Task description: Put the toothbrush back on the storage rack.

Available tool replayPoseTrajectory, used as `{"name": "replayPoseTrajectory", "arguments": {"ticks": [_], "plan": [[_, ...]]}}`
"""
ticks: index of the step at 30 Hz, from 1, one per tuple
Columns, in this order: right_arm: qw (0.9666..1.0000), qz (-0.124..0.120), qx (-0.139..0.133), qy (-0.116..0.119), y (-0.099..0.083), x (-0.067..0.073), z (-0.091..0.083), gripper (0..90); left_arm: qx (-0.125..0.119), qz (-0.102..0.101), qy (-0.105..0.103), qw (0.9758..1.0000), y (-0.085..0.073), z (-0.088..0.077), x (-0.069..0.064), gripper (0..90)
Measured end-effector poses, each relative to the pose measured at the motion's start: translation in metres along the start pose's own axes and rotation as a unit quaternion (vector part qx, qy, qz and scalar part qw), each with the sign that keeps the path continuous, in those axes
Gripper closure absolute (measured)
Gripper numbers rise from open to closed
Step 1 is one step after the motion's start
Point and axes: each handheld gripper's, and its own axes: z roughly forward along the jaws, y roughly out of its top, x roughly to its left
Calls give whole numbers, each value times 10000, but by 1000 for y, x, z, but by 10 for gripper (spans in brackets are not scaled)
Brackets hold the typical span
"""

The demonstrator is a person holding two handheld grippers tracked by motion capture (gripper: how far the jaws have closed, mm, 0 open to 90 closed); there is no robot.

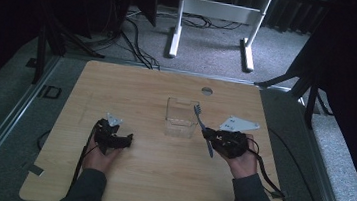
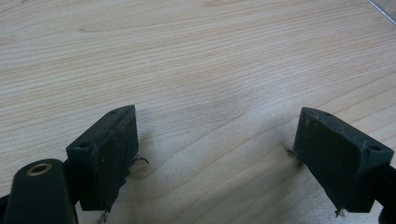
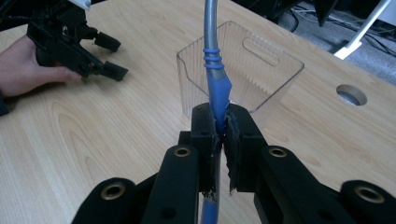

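Observation:
My right gripper (image 1: 209,135) (image 3: 223,117) is shut on the blue handle of a metal utensil (image 1: 202,124) (image 3: 217,86), at the table's right. The utensil's metal shaft points away from the jaws, and its head, which looks like a fork's, lies over the near right corner of a clear plastic container (image 1: 180,126) (image 3: 275,70). The container stands at the middle of the wooden table (image 1: 149,173) and looks empty. My left gripper (image 1: 129,138) (image 2: 217,115) (image 3: 113,58) rests at the left in a hand, its jaws wide open over bare wood with nothing between them.
A round cable hole (image 1: 207,90) (image 3: 351,94) sits in the tabletop behind the container. Beyond the far edge stand a white desk frame (image 1: 215,14) and loose cables on grey carpet. Black stand legs flank the table on both sides.

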Motion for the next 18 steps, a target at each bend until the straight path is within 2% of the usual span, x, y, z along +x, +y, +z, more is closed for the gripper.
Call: {"name": "replayPoseTrajectory", "arguments": {"ticks": [7, 18], "plan": [[9999, -51, -112, -28, 8, 2, 0, 821, 1, 0, 0, 10000, 0, 0, 0, 144], [9996, 29, -271, -10, 18, 0, 8, 821, 3, -1, 1, 10000, 0, 0, 0, 144]]}}
